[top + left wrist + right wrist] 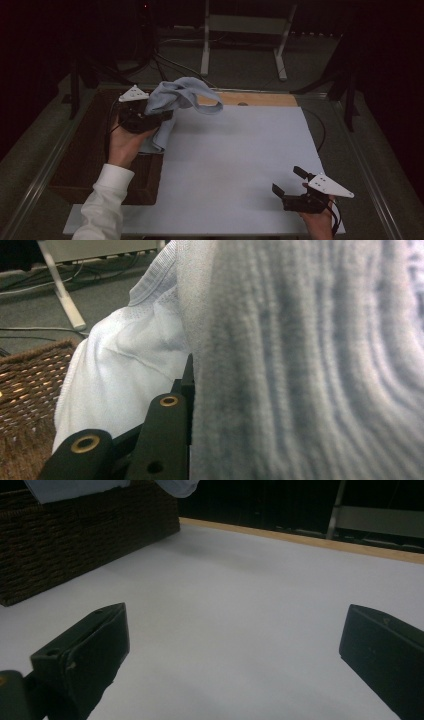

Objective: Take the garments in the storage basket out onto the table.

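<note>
Wicker basket [85,165]: dark brown woven, at the desk's left edge, with its right wall against the white sheet; the right gripper view has it at the upper left [75,545].
Left hand [122,145]: rises from a white sleeve [102,205] at the bottom left and carries the left gripper over the basket's far right corner.
Left gripper [150,117]: jaws clamped on the cloth; in the left gripper view one black jaw presses flat against the fabric, which covers the other.
Grey cloth [172,97]: a pale grey knit piece held off the desk, over the basket's far right corner and the far left corner of the white sheet.
Cloth, long axis: runs left to right along the far edge of the desk, from the bunched part at the jaws to a loose looped end pointing right toward the wooden strip [260,99]; a second fold hangs down to the basket's right wall.
Cloth, close up [300,365]: ribbed grey weave at right, smoother pale fabric at left.
White sheet [235,165]: covers the desk's middle and right.
Right gripper [290,182]: near the near right corner of the sheet, jaws wide apart with bare sheet between them [235,645].
</note>
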